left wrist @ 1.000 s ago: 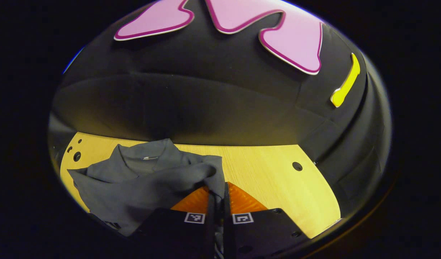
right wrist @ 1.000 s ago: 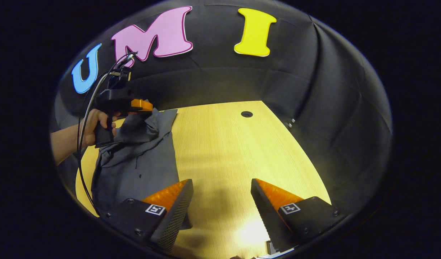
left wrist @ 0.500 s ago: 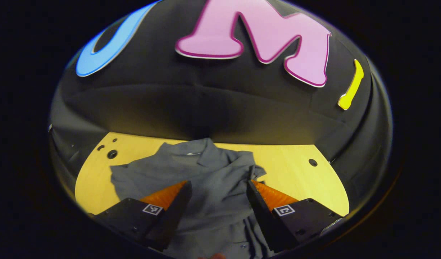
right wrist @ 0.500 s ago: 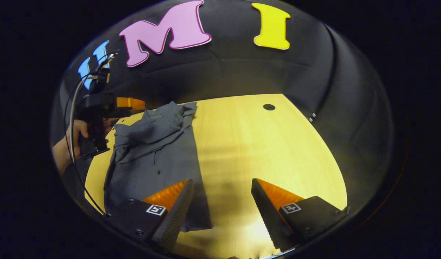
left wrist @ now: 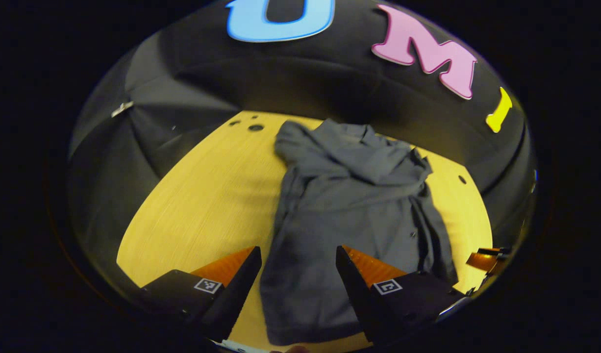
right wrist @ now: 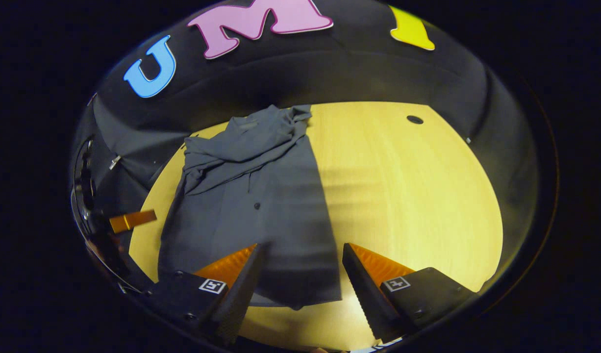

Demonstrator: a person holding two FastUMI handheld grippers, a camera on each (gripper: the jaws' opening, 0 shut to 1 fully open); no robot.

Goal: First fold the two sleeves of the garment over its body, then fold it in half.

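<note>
Both the left gripper [left wrist: 295, 274] and the right gripper [right wrist: 300, 274] hang spread and empty above the near hem of a grey shirt [left wrist: 349, 215], which lies lengthwise on the wooden table [right wrist: 408, 186] with its sleeves folded over its chest. Bare tabletop runs wide on either side of the shirt. The bunched folds at the collar are hard to make out.

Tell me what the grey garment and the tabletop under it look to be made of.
Garment: looks like a soft woven or knit fabric with a matte finish; it creases and bunches near the collar and has small buttons. The exact fibre cannot be told. Tabletop: light wood or a wood-look laminate; fine straight grain lines show, with a smooth, slightly glossy surface and round holes.
</note>
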